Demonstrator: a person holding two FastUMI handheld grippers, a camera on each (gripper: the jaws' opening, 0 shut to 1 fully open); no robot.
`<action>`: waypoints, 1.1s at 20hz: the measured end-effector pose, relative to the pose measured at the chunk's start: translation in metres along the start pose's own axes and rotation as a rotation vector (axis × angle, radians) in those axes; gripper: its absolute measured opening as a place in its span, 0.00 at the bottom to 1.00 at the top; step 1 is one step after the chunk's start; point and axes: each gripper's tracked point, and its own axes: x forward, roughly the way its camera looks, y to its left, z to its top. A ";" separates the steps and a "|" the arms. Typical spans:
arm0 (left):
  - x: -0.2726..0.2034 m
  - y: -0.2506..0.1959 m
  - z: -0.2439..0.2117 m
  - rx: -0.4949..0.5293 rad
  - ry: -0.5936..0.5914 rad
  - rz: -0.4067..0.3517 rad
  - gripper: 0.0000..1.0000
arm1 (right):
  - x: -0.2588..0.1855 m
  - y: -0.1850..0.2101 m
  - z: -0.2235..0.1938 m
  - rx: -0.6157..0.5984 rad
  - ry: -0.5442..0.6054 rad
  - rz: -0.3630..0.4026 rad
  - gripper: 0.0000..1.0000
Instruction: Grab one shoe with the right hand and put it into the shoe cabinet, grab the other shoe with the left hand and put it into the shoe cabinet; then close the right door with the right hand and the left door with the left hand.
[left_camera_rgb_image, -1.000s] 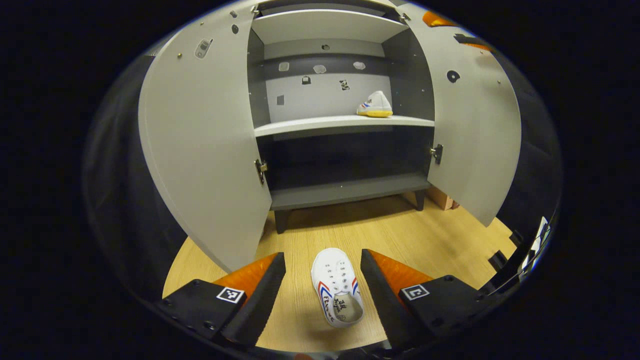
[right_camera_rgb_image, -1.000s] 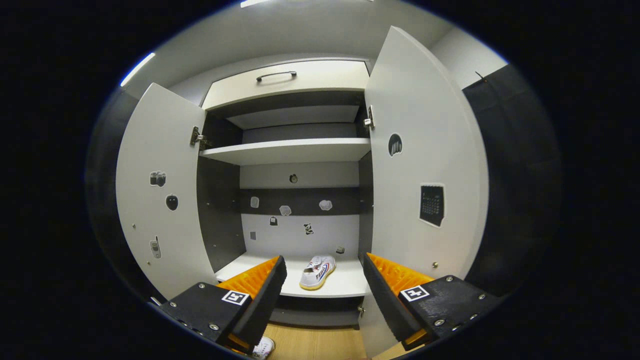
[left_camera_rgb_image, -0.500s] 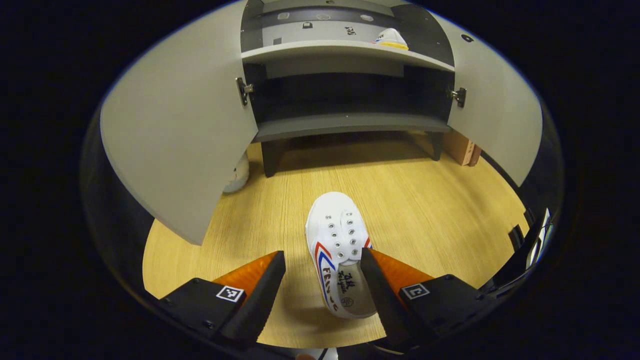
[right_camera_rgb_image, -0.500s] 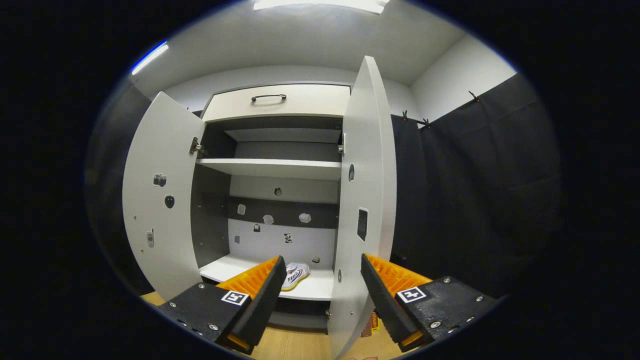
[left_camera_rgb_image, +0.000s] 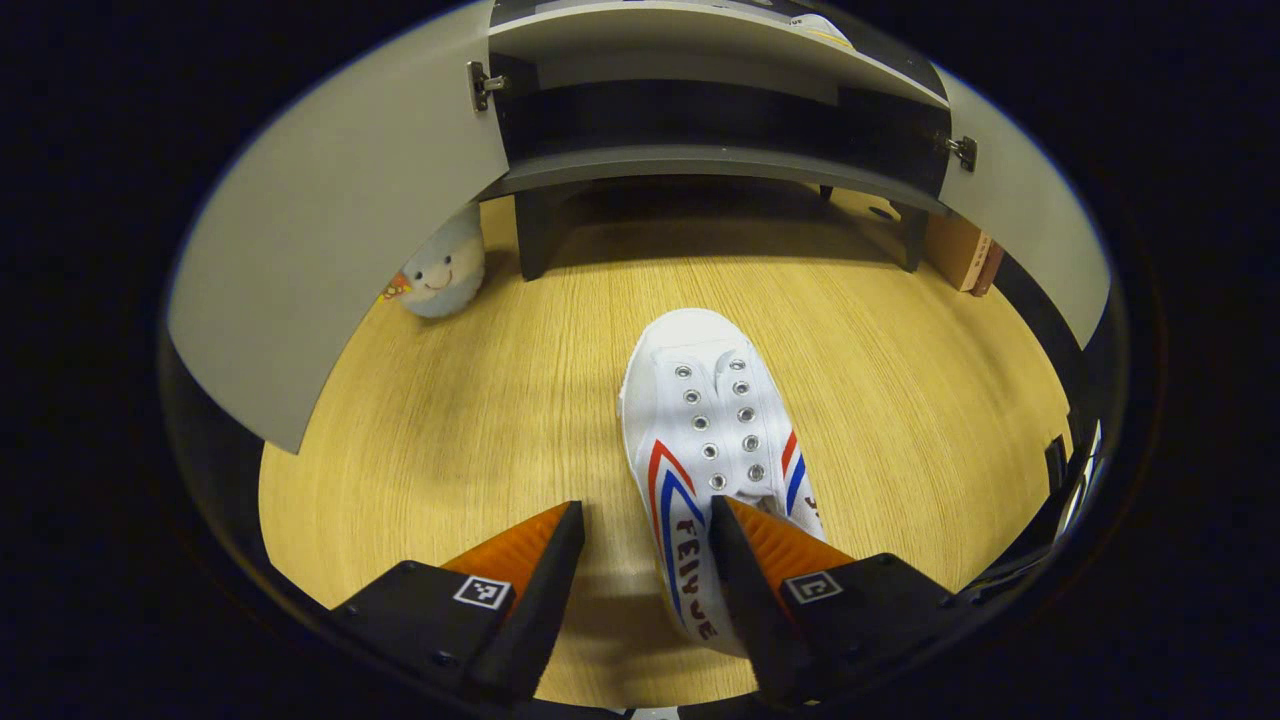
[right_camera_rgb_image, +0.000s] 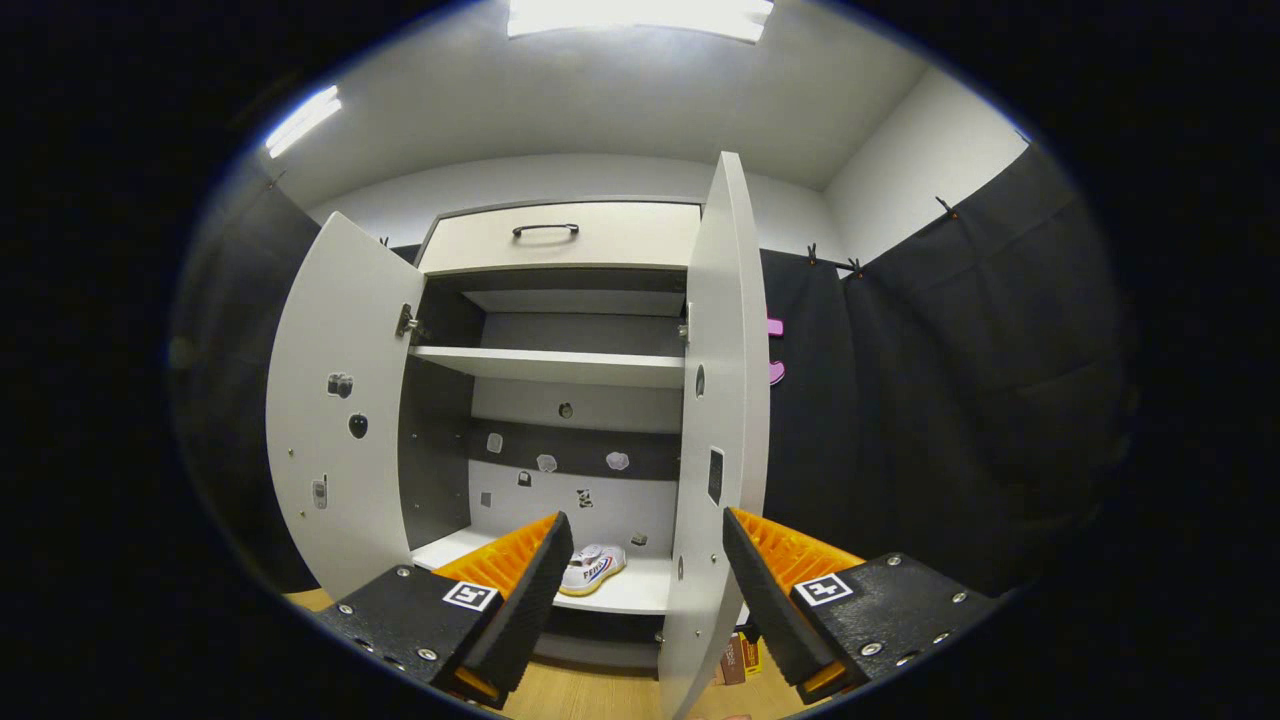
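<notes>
Left claw (left_camera_rgb_image: 640, 560) open, low over white shoe (left_camera_rgb_image: 715, 450).

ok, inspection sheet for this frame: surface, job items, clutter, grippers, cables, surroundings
Surface: wood floor, bare around the shoe.
Job's things: one shoe on the floor, toe toward the cabinet; second shoe on a shelf inside; left door and right door open.
Clutter: plush toy under the left door; boxes by the cabinet leg.
Grippers: left gripper jaws open, straddling the floor shoe's side; right gripper jaws open, empty.
Cables: nothing seen.
Surroundings: black cloth, ceiling lights.
</notes>
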 end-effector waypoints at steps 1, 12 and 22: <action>0.002 -0.004 0.000 -0.005 -0.002 -0.016 0.78 | -0.001 0.000 0.001 0.006 -0.003 -0.001 0.92; 0.003 -0.007 -0.011 -0.135 0.139 -0.062 0.32 | -0.014 0.000 0.003 0.018 -0.014 -0.004 0.92; -0.066 -0.025 0.084 -0.073 -0.102 -0.143 0.06 | -0.018 0.000 -0.002 0.013 -0.006 -0.006 0.92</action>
